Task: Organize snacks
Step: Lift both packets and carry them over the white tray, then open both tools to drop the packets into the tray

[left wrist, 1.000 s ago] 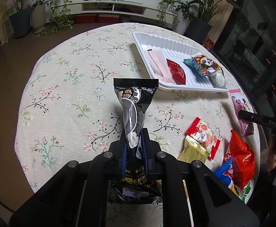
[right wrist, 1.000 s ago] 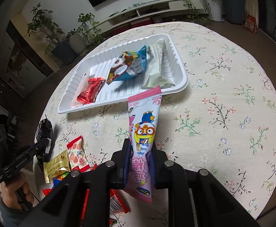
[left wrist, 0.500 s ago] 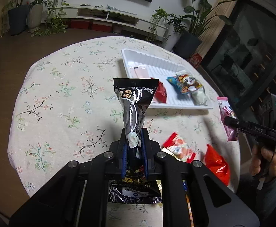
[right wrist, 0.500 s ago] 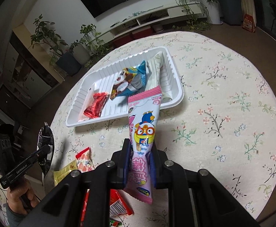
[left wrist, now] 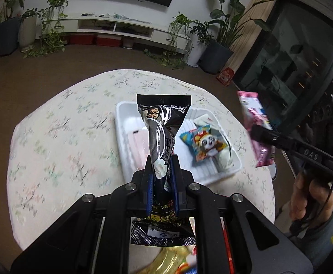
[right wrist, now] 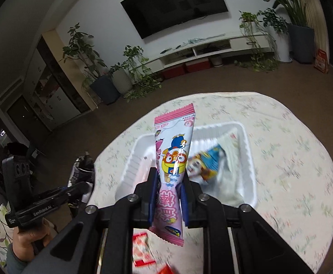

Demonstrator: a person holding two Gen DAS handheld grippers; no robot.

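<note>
Black foil fills the left tongs (left wrist: 162, 169), which stay pinched on a dark snack packet (left wrist: 162, 127) standing upright; the right tongs (right wrist: 168, 182) likewise remain clamped on a pink cartoon packet (right wrist: 174, 153). Both pairs have risen well above the floral worktop (left wrist: 59, 141) since a second ago, when they hung low over it, and the white tray (right wrist: 248, 157) now sits directly behind each held packet rather than off to one side. Inside the tray lie a blue panda-print packet (left wrist: 203, 141) and a pale pink one (left wrist: 135, 143) (the red one seen earlier is hidden behind the black packet). Loose snacks near the worktop's front edge are blurred and cut off by the tongs' frames.
</note>
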